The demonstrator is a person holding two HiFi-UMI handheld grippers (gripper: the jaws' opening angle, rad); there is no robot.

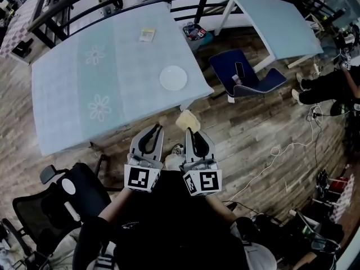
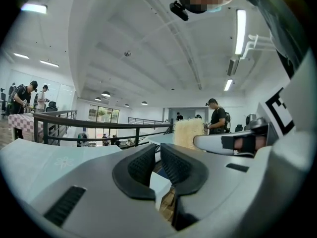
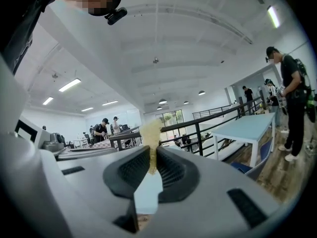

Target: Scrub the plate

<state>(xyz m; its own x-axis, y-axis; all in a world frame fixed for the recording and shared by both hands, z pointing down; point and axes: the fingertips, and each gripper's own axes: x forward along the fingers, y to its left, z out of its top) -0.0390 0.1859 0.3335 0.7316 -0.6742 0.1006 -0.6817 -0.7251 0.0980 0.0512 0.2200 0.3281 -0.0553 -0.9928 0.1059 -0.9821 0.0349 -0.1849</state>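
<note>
Pale-blue table [image 1: 67, 100]; white plate [image 1: 173, 77] sits on it at 12 o'clock from both grippers, well apart and untouched.
Your left gripper [image 1: 158, 126] has its jaws pressed together on nothing. Your right gripper [image 1: 190, 130] pinches the yellow sponge [image 1: 187, 119] by its edge only, so scrubbing pressure could pull it free. With nothing steadying it, the plate could slide off the near corner. Neither gripper view shows the plate.

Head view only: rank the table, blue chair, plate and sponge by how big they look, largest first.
1. table
2. blue chair
3. plate
4. sponge

The sponge looks only slightly smaller than the plate. It is held up nearer the camera in the right gripper, so the order of those two is unsure.
</note>
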